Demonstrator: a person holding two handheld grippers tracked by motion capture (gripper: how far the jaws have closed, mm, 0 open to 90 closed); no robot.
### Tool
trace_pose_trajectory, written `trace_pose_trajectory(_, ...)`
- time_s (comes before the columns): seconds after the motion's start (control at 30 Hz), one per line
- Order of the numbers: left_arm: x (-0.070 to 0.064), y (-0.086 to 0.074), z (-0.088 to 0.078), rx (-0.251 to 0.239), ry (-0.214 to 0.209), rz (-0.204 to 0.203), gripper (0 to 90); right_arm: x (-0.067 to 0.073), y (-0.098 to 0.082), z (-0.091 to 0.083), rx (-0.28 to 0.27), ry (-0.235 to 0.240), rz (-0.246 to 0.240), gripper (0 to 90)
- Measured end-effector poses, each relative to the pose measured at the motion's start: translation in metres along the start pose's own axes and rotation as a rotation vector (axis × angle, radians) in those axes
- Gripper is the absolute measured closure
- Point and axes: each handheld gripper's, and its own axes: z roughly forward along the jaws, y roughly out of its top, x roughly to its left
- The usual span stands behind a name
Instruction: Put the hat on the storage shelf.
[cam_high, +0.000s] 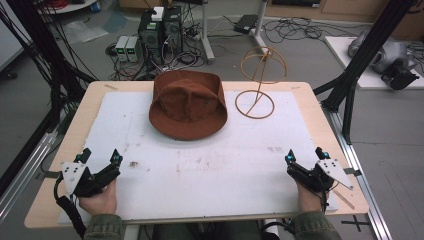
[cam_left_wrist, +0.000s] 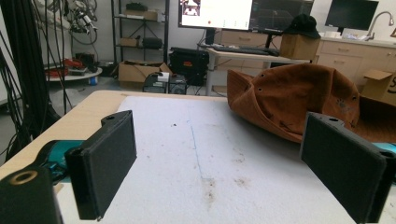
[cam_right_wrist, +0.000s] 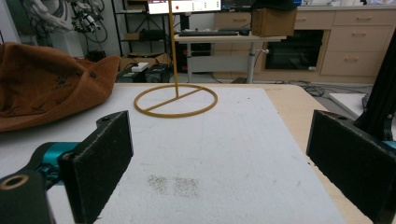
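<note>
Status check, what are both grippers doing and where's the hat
Left gripper open, empty, near edge. Right gripper open, empty, near edge. Brown hat flat on white mat, wire stand beside it. Path clear.

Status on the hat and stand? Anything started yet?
Nothing looks done: the brown hat lies flat on the white mat, beside the wire hat stand, which is bare. Nothing in hand: the left hand-held gripper and right hand-held gripper sit open at the near edge. Likely left, if that's the job: lifting the hat onto the stand.
</note>
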Motion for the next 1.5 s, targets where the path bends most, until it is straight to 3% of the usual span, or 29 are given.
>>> trace_pose_trajectory(0.73, -0.007, 0.008, 0.002, -0.020, 0.002, 0.022, 11.7, -0.002, 0.000, 0.000, -0.001, -0.004, 0.006, 6.4)
trace_pose_trajectory(0.9, -0.011, 0.014, 0.006, -0.009, -0.021, 0.064, 11.7, -0.003, -0.001, 0.001, 0.000, 0.000, 0.012, 6.4)
trace_pose_trajectory(0.93, -0.014, 0.017, 0.010, -0.005, -0.028, 0.103, 11.7, -0.003, -0.001, 0.001, 0.003, 0.001, 0.009, 6.4)
trace_pose_trajectory(0.97, -0.014, 0.017, 0.010, -0.005, -0.028, 0.103, 11.7, -0.003, 0.000, 0.001, 0.003, 0.002, 0.005, 6.4)
trace_pose_trajectory(1.0, -0.018, 0.020, 0.013, -0.005, -0.037, 0.130, 11.7, -0.003, 0.000, 0.002, 0.004, 0.000, 0.009, 6.4)
trace_pose_trajectory(1.17, -0.029, 0.030, 0.023, -0.019, -0.058, 0.162, 11.7, -0.003, 0.000, 0.003, 0.005, 0.002, 0.010, 6.4)
trace_pose_trajectory(1.5, -0.057, 0.060, 0.062, -0.031, -0.123, 0.135, 13.8, -0.004, 0.000, 0.004, 0.003, 0.007, 0.007, 6.4)
